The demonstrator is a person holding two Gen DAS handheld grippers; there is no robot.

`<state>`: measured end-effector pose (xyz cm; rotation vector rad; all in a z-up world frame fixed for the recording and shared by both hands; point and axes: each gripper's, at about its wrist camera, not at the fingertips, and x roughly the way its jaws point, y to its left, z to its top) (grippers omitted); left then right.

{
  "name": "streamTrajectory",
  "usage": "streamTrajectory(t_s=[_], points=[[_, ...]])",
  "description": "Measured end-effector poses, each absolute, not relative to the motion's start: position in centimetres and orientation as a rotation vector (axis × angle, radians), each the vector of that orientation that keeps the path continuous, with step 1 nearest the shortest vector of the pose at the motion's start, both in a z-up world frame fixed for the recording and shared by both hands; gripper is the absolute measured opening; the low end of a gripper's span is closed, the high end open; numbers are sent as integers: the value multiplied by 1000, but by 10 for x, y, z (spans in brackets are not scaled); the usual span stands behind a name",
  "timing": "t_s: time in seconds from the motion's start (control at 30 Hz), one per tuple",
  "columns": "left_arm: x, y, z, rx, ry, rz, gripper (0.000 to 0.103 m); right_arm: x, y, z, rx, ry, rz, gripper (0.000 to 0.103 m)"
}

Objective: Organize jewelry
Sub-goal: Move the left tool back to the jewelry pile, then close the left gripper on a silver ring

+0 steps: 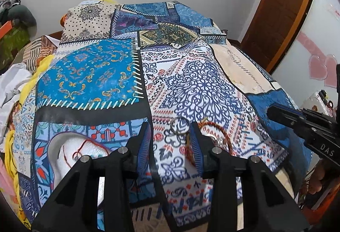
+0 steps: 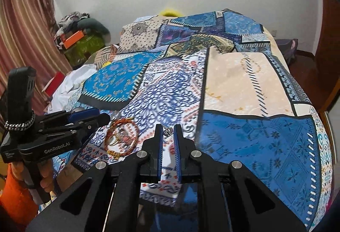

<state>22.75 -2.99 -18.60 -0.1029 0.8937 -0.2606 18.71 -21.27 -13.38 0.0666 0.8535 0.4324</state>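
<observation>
Right tool [image 2: 168, 133] pinching small silver trinket [image 2: 167, 131], left tool [image 1: 170, 136] spread, marked "GenRobot.AI", other "DAS"

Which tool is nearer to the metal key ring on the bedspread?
Left. The left tool frames the metal key ring just past its tips; the right tool is off to the side.

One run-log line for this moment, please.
left gripper jaws open over metal ring | right gripper jaws shut on silver piece | cord bracelet on bedspread
</observation>
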Motion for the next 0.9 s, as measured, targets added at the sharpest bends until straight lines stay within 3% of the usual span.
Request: streamTrajectory(t_s=[0.47, 0.63, 0.9], points=[[244, -41, -196, -129, 914, -283, 37, 194, -222, -139, 88, 860, 436, 9], [243, -45, -197, -121, 919, -297, 20, 192, -221, -138, 85, 855, 442, 9], [233, -43, -182, -115, 875, -299, 20, 188, -216, -126, 78, 834, 450, 9]])
